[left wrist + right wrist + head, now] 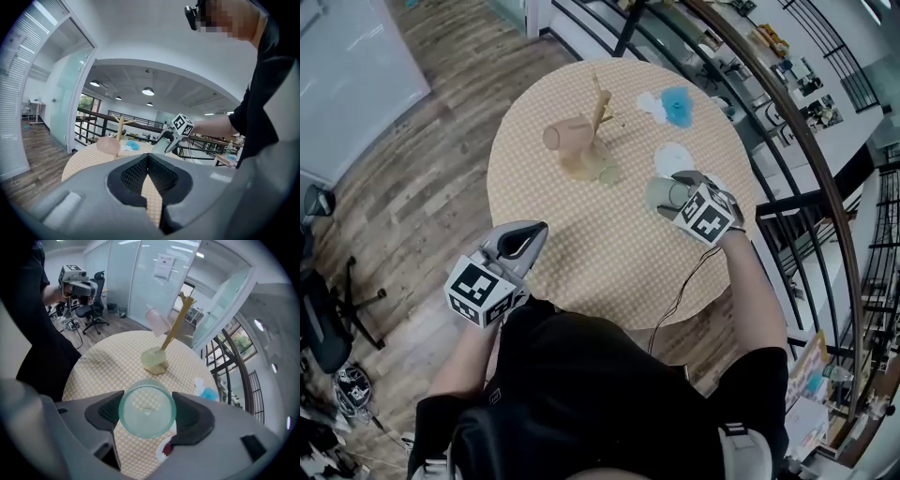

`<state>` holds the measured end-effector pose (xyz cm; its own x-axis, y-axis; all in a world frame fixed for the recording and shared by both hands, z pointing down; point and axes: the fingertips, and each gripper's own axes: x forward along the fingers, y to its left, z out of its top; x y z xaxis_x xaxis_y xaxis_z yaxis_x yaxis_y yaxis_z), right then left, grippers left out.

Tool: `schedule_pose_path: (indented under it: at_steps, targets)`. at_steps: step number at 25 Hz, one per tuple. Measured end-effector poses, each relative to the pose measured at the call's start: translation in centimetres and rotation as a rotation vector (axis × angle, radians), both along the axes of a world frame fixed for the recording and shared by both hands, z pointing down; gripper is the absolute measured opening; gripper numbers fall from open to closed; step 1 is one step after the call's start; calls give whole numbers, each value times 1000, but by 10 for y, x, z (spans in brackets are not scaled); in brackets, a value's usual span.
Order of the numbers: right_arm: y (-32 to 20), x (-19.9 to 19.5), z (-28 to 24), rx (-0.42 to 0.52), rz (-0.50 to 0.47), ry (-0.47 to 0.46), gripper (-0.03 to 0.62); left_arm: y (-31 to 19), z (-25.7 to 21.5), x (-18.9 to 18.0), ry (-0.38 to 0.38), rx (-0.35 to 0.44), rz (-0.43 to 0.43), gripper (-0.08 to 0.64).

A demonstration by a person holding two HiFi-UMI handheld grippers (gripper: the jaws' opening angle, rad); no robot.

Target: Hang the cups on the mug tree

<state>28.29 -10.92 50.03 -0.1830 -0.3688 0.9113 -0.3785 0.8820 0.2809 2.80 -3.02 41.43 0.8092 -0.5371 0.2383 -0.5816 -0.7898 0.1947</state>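
The wooden mug tree [598, 111] stands at the far middle of the round table [581, 253]. A pink cup [567, 134] hangs on its left branch. A pale yellow-green cup [608, 173] lies by its base. My right gripper [667, 195] is shut on a clear green cup [146, 409], held above the table's right side with its bottom toward the camera. From there the mug tree [176, 324] is ahead and leans right. My left gripper [536, 231] hangs shut and empty at the table's near left edge.
A blue cup [678, 105] and a white cloth [649, 101] lie at the far right of the table. A white saucer [673, 157] sits just beyond the held cup. A black railing [787, 141] runs close behind the table on the right.
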Motion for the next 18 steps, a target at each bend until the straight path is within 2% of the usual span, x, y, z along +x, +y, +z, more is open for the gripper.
schedule_pose_path:
  at_steps: [9,18]
  targets:
    - [-16,-53,-94,222,-87,-49,327,-2,-18,2,-10,33,27,5]
    - [-25,-89,-151,358,-127,-98,327,-5,-18,-3,-13,28,34,5]
